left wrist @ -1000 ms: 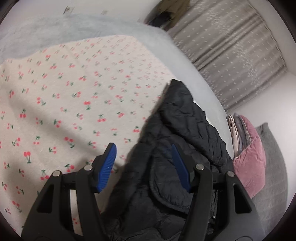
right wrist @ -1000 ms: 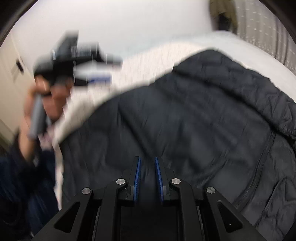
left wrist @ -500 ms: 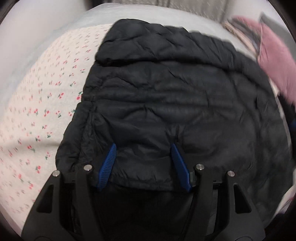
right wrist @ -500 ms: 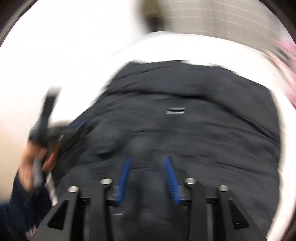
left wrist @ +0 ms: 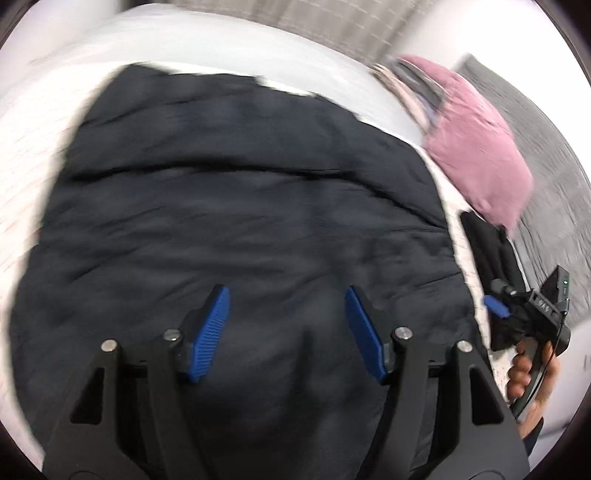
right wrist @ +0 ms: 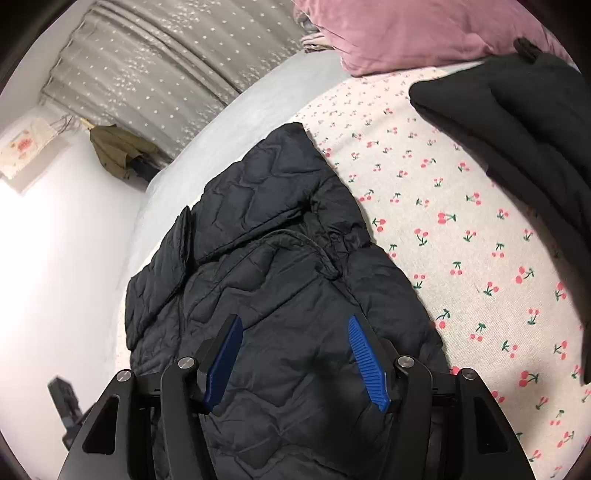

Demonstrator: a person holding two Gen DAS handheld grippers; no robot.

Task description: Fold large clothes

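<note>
Jacket of dark navy quilted fabric (right wrist: 280, 295) lies spread on your cherry-print bed sheet (right wrist: 461, 229), ready for folding. Your left tongs (left wrist: 288, 332) and right tongs (right wrist: 295, 354) have just been opening; both hover empty above it.

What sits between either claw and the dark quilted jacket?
Nothing visible. Left claw and right claw both stand open directly over the dark quilted jacket, no object between. The other black garment and pink pillow lie off to the side on the cherry-print sheet.

Dark navy quilted jacket (right wrist: 280, 280), cherry-print sheet (right wrist: 461, 229), pink pillow (right wrist: 399, 33)
</note>
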